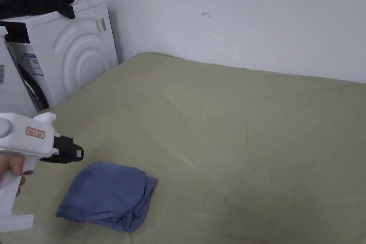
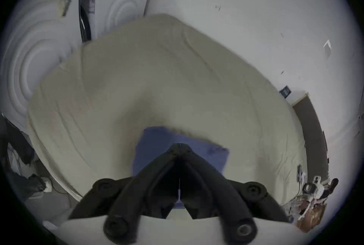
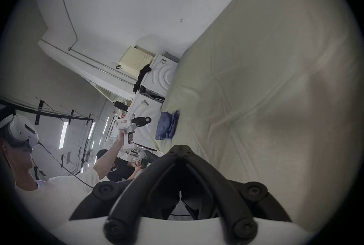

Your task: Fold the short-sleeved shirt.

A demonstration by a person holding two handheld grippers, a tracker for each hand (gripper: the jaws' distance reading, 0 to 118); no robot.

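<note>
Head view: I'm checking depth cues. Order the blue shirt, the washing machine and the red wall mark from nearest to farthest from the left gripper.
1. Blue shirt, just below the left gripper.
2. Washing machine, behind it, left.
3. Red wall mark, far right.

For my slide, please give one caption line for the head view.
Left gripper, fingers closed, above a folded blue cotton shirt on an olive-green bedsheet.

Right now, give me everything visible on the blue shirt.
The blue shirt is plain, matte, soft woven-looking fabric with no print visible. It lies as a compact, roughly rectangular folded bundle with layered edges and a bunched, rumpled corner at its near right. It rests flat on the olive bed sheet, near the bed's front left. The left tool hovers above its far left edge, jaws closed, not gripping it. Nothing else touches it.
</note>
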